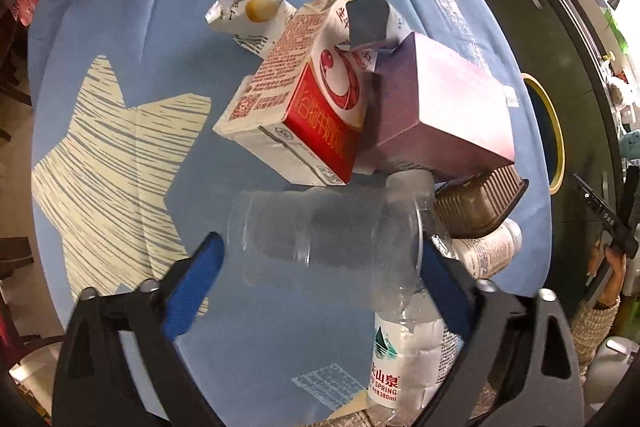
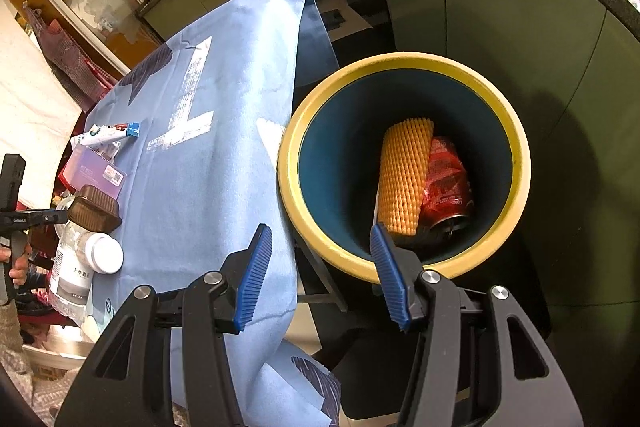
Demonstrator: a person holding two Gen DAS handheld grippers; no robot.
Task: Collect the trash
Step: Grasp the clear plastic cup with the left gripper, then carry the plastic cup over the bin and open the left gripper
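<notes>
In the left wrist view my left gripper [image 1: 320, 259] is open around a clear plastic cup [image 1: 324, 227] lying on its side on the blue tablecloth [image 1: 120, 27]; whether the blue pads touch it I cannot tell. Beyond it lie a red-and-white carton [image 1: 304, 107], a purple box [image 1: 436, 107], a brown tub [image 1: 476, 205] and a water bottle [image 1: 408, 347]. In the right wrist view my right gripper [image 2: 320, 263] is open and empty above the yellow-rimmed bin [image 2: 404, 63], which holds an orange foam net [image 2: 404, 175] and a red can [image 2: 446, 183].
A small white carton [image 1: 248, 19] lies at the far side of the table. In the right wrist view a white-capped bottle [image 2: 92, 255], the brown tub [image 2: 94, 213] and a toothpaste box [image 2: 108, 133] sit at the table's left edge. Green cabinets [image 2: 500, 27] stand behind the bin.
</notes>
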